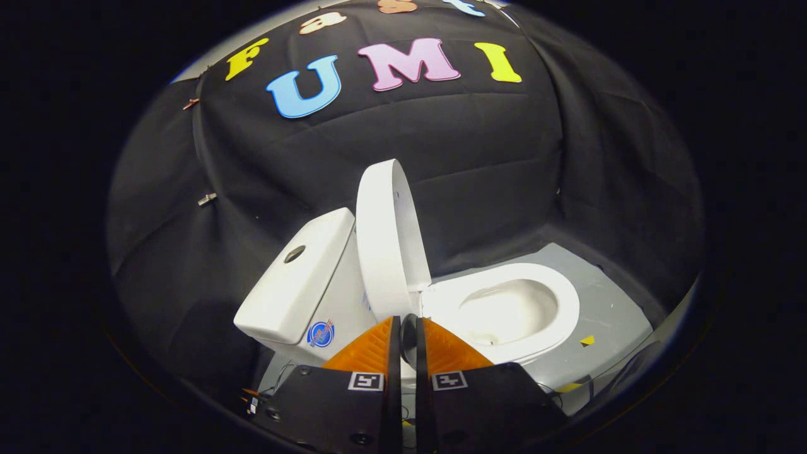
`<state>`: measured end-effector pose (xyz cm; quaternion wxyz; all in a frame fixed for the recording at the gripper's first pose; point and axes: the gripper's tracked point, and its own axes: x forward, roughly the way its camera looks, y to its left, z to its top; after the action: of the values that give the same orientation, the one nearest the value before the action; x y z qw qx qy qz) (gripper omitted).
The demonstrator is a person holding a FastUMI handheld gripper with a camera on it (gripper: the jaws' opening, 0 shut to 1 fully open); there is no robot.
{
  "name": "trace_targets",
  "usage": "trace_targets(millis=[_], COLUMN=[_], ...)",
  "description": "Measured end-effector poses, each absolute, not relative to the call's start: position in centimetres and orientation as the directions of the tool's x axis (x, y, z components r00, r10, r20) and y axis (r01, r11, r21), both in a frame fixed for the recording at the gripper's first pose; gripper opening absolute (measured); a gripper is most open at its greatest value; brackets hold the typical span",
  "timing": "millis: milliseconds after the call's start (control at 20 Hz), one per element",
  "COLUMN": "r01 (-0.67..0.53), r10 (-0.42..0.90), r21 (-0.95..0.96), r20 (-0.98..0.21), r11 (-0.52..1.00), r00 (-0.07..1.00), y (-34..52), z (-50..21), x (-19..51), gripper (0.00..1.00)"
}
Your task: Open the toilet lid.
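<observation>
Lid [384, 239] stood upright near the tank [296, 277] (bowl exposed, so task seemingly done); gripper [406, 331] fingers nearly closed, holding nothing, just before the hinge.

The claw [407, 323] hides the toilet's near side [504, 353]; the tank sticker [320, 334] is too small to make out.

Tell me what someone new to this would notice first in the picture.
The white toilet lid stands raised, nearly upright, just beyond the gripper, with the tank behind it. Beside the lid the open bowl shows inside its seat. The fingers are nearly closed, with nothing visibly between them.
</observation>
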<state>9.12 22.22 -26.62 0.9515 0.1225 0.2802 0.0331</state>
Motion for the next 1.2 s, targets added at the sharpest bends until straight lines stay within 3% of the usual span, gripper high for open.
trace_targets(millis=[650, 1200], r01=[-0.137, -0.133], r10=[0.181, 0.14], r21=[0.123, 0.049], r20=[-0.503, -0.488], r11=[0.983, 0.99], r00=[0.845, 0.861], y=[30.0, 30.4], z=[-27.1, -27.1], x=[8.7, 8.7], gripper=[0.14, 0.14])
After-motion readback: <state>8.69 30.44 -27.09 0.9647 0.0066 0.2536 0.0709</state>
